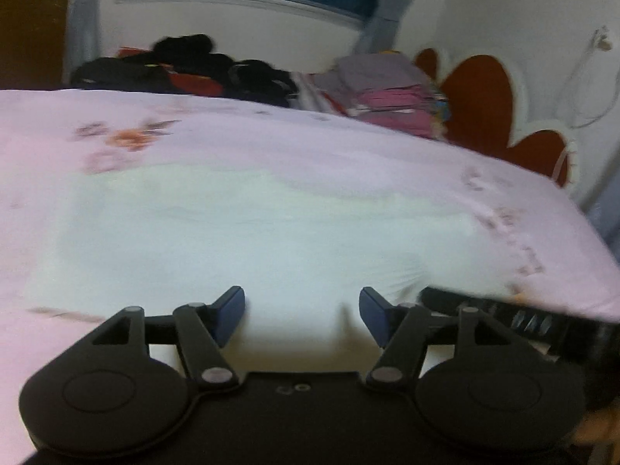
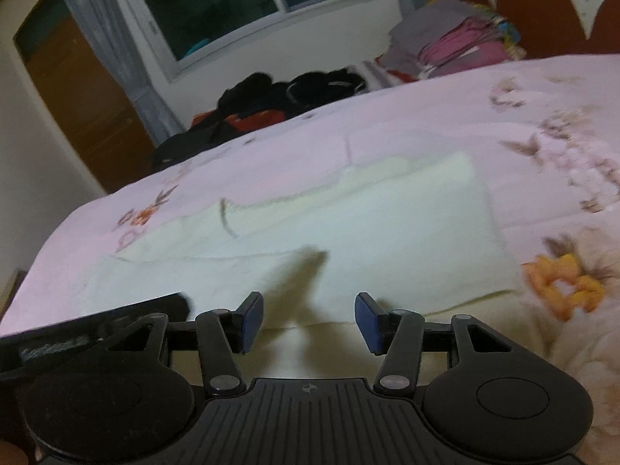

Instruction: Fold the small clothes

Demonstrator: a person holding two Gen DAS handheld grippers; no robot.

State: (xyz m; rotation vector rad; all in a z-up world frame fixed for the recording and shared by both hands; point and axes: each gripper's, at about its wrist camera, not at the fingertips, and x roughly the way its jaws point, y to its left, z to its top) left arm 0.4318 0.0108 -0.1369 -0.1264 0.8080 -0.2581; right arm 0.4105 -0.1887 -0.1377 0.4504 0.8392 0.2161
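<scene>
A pale cream-white small garment [image 1: 252,232] lies spread flat on the pink floral bedsheet [image 1: 348,147]. It also shows in the right wrist view [image 2: 348,228], with a folded layer and a curved seam on its left part. My left gripper [image 1: 302,316] is open and empty, just above the garment's near edge. My right gripper [image 2: 309,321] is open and empty over the garment's near edge. The right gripper's body shows at the right of the left wrist view [image 1: 523,317]; the left gripper's body shows at the left of the right wrist view [image 2: 97,329].
A heap of dark clothes and bags [image 1: 182,69] lies at the bed's far edge. A stack of folded pink and grey clothes [image 1: 387,93] sits by the red and white headboard [image 1: 480,104]. A window [image 2: 240,4] and a wooden door [image 2: 81,93] are behind.
</scene>
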